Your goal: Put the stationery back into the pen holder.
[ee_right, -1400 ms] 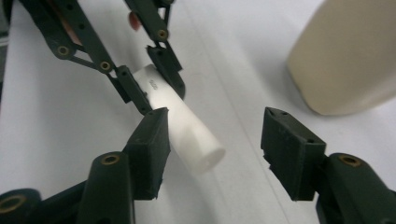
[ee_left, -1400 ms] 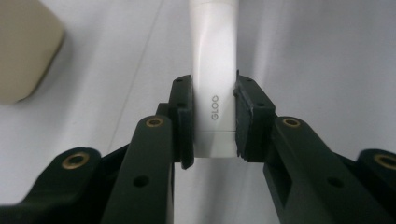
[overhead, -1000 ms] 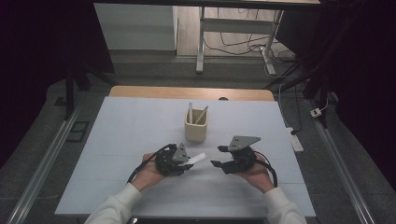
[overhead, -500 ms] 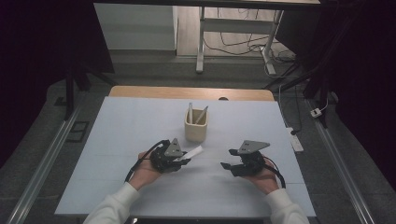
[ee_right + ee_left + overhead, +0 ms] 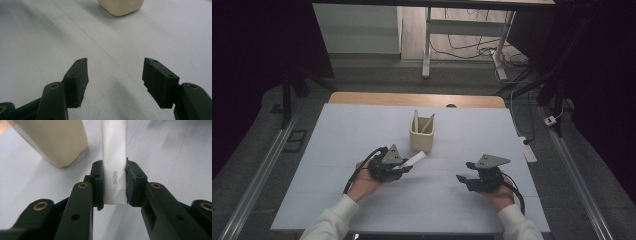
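Broadly, the bench (image 5: 337, 150) is a pale sheet over a wooden top, with 2 white sleeves coming in from its near edge. Near the middle stands a cream cup (image 5: 421, 137) with rounded corners, upright, holding 2 slim pale items that lean against its rim. Just in front of the cup and to its left, the left tool (image 5: 404, 167) sits low over the bench in the person's hand, pointing toward the cup's base. Its jaws are clenched on a white tube (image 5: 414, 160); in the left gripper view the 2 pads press flat on both sides of the tube (image 5: 115, 173) near its crimped end, and the tube runs straight away from the camera, its far end lying just beside the cup (image 5: 55, 142) without clearly touching it. Small grey lettering shows on the tube between the pads. The right tool (image 5: 463, 178) is held well apart from the left one, toward the right side of the bench, also low and aimed leftward. It is released: in the right gripper view its jaws stand wide with bare bench (image 5: 115, 47) between them, and the cup (image 5: 121, 6) shows well ahead at the top edge. A black cable trails from each tool back beside the wrist.
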The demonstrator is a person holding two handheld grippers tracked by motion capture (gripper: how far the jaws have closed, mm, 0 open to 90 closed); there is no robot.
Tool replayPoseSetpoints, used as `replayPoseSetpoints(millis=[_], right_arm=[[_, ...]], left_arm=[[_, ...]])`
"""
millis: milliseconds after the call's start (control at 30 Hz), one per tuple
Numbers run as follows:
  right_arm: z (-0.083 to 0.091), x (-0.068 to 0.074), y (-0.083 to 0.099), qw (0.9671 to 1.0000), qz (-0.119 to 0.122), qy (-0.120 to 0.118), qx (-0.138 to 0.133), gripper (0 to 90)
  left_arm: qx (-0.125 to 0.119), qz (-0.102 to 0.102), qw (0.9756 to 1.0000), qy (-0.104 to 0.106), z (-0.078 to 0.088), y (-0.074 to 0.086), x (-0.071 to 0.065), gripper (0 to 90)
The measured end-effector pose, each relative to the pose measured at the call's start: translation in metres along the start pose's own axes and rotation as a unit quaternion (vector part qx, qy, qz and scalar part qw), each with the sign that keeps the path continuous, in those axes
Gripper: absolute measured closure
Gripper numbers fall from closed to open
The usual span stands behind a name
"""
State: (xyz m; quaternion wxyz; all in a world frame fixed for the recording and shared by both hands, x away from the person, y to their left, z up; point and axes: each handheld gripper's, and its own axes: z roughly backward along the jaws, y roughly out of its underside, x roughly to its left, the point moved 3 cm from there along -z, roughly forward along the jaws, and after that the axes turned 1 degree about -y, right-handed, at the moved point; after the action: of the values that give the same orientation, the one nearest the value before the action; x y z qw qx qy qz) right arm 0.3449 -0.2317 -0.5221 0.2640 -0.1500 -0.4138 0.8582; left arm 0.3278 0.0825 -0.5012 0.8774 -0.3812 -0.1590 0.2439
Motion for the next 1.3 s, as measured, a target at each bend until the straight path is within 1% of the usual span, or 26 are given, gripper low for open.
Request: replayPoseSetpoints(millis=[333,533,567,633,733,967,1133,1300], right_arm=[[0.017,-0.002,0.014,0.9998,-0.009,0.019,-0.007,37.0],[0.027,-0.004,0.021,0.9993,-0.017,0.026,-0.020,37.2],[0.028,-0.004,0.021,0.9992,-0.019,0.027,-0.022,37.2],[0.028,-0.005,0.022,0.9992,-0.018,0.030,-0.018,37.1],[0.026,-0.004,0.022,0.9994,-0.017,0.025,-0.018,37.0],[0.026,-0.005,0.023,0.9993,-0.019,0.027,-0.015,37.0],[0.026,-0.005,0.023,0.9993,-0.020,0.027,-0.014,37.0],[0.026,-0.005,0.023,0.9993,-0.021,0.029,-0.015,37.0]], left_arm=[[-0.018,0.014,0.9997,-0.008,0.005,0.000,0.004,70.2],[-0.035,0.017,0.9991,-0.017,0.008,-0.002,0.006,70.2],[-0.039,0.016,0.9989,-0.019,0.008,-0.003,0.005,70.2],[-0.044,0.015,0.9987,-0.022,0.010,-0.004,0.005,70.2],[-0.050,0.016,0.9983,-0.024,0.011,-0.005,0.005,70.3],[-0.063,0.025,0.9972,-0.031,0.013,-0.006,0.009,70.3],[-0.077,0.030,0.9960,-0.035,0.015,-0.010,0.014,70.3],[-0.089,0.037,0.9946,-0.039,0.015,-0.016,0.021,70.3]])
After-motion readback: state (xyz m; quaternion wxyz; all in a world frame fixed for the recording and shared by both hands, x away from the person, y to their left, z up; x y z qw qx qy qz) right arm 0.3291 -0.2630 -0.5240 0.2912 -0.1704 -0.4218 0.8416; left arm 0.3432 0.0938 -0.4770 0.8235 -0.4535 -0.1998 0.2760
